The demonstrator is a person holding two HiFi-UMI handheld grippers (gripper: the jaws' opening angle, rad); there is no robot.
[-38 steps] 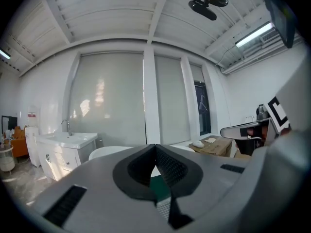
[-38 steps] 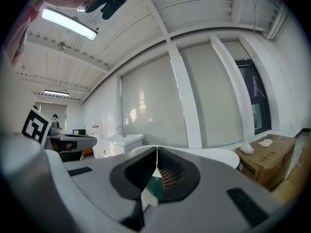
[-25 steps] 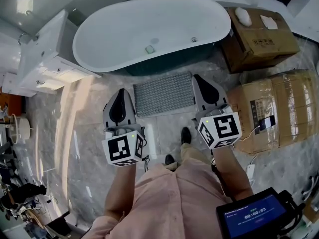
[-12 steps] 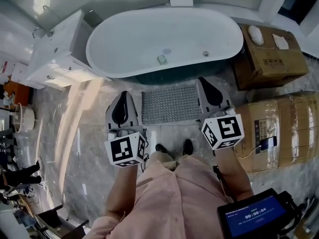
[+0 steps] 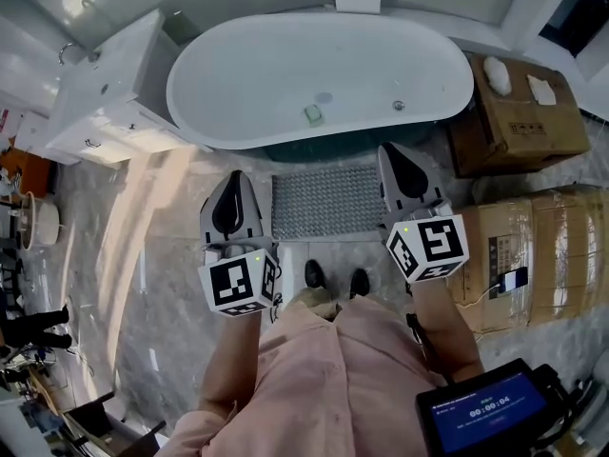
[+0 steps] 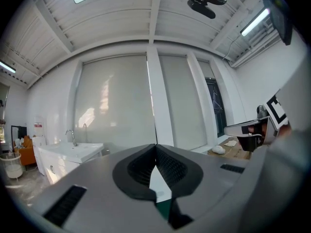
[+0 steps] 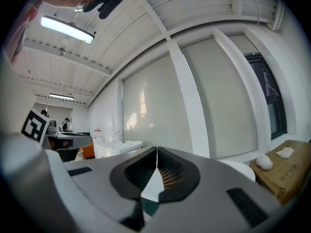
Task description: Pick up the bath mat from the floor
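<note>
the mat [image 5: 326, 201] lies flat on the floor [image 5: 171, 255], at 6 o'clock of the tub [image 5: 319, 79] and 12 o'clock of the person's shoes [image 5: 313, 273]. the left gripper [image 5: 232, 181] hangs at the mat's 9 o'clock and the right gripper [image 5: 392, 155] at its 3 o'clock, both well above it, each with jaws pressed together on nothing. the mat looks nubbly, soft and light, so it will likely sag and fold once lifted. a pinch at two corners or along one edge seems best, since it lies flat and offers little to catch.
</note>
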